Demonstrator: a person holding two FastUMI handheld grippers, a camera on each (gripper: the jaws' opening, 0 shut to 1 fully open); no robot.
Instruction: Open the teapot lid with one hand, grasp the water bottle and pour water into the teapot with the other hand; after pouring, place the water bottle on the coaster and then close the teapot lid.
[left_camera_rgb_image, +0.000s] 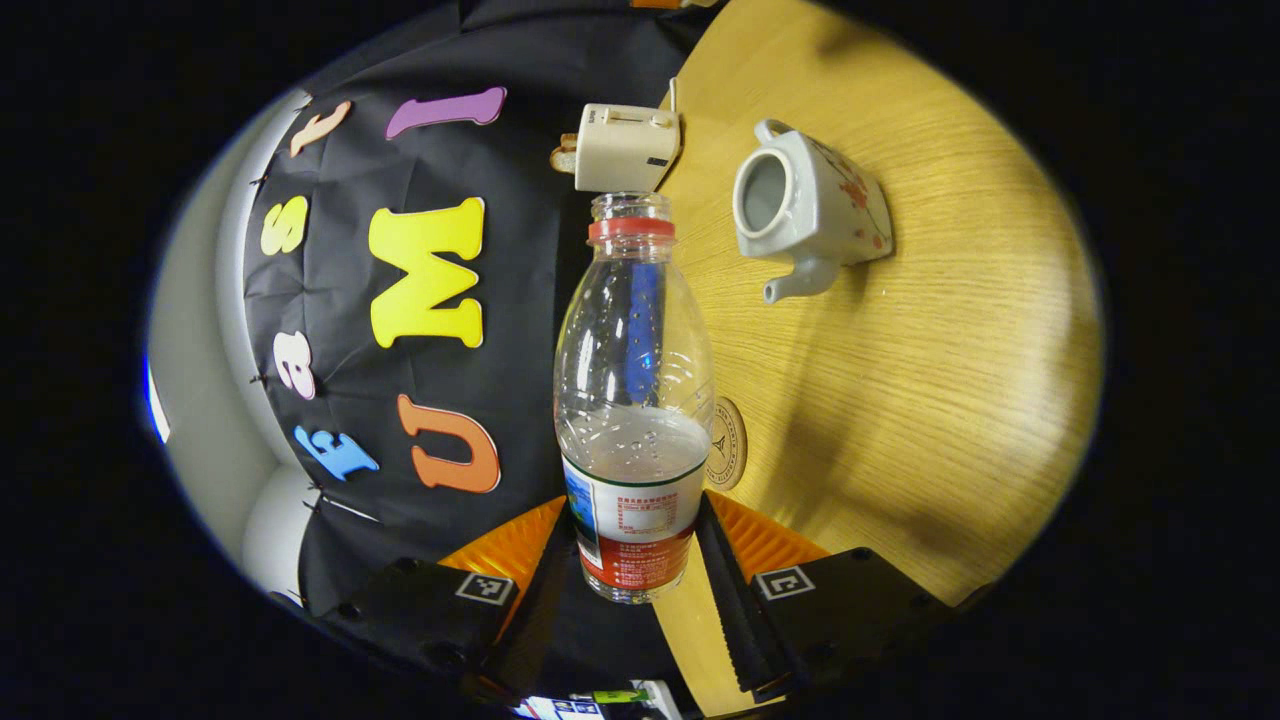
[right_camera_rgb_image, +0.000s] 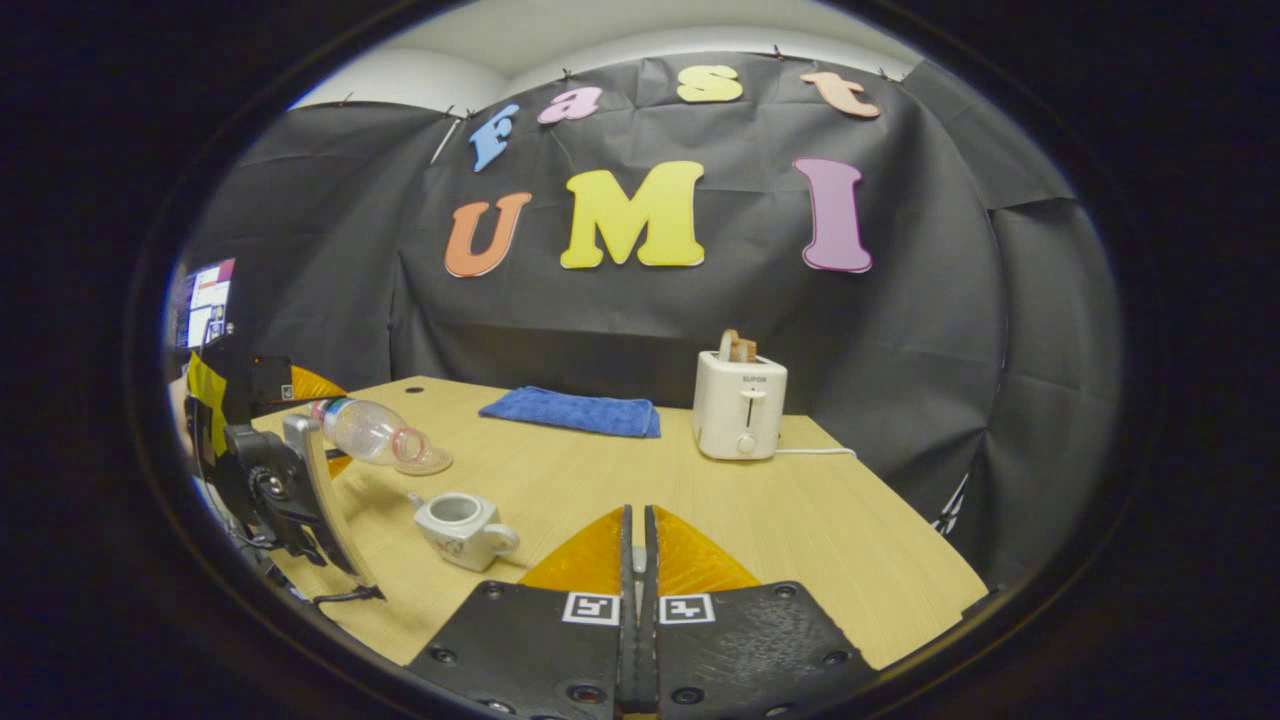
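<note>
The left gripper (left_camera_rgb_image: 640, 560) held the water bottle (left_camera_rgb_image: 634, 400) by its labelled lower part, both fingers pressed against its sides; seen from the right gripper view, that gripper (right_camera_rgb_image: 300, 440) & bottle (right_camera_rgb_image: 370, 432) were tilted nearly flat, neck pointing toward the table centre, w/ the hand behind it mostly cut off at the picture's edge. The bottle had no cap and was about a third full. The coaster (left_camera_rgb_image: 727, 443) sat partly hidden behind the bottle in the left gripper view; in the right gripper view it showed (right_camera_rgb_image: 428, 463) just under the bottle's mouth, touching or not couldn't be told. The teapot (left_camera_rgb_image: 805, 208) stood lid off, mouth open, on the wooden table (left_camera_rgb_image: 950, 400), apart from the coaster; the lid itself I couldn't make out anywhere. The right gripper (right_camera_rgb_image: 637, 570) was closed to a thin slit w/ nothing visible between the fingers, well back from the teapot (right_camera_rgb_image: 462, 528). Toaster (right_camera_rgb_image: 740, 404) stood near the far table edge w/ bread sticking out the top, cord trailing right; a blue cloth (right_camera_rgb_image: 570, 411) lay folded along the back edge. A screen (right_camera_rgb_image: 205, 300) was cut off at far left. Between teapot, toaster & the right table edge the tabletop was open wood.
</note>
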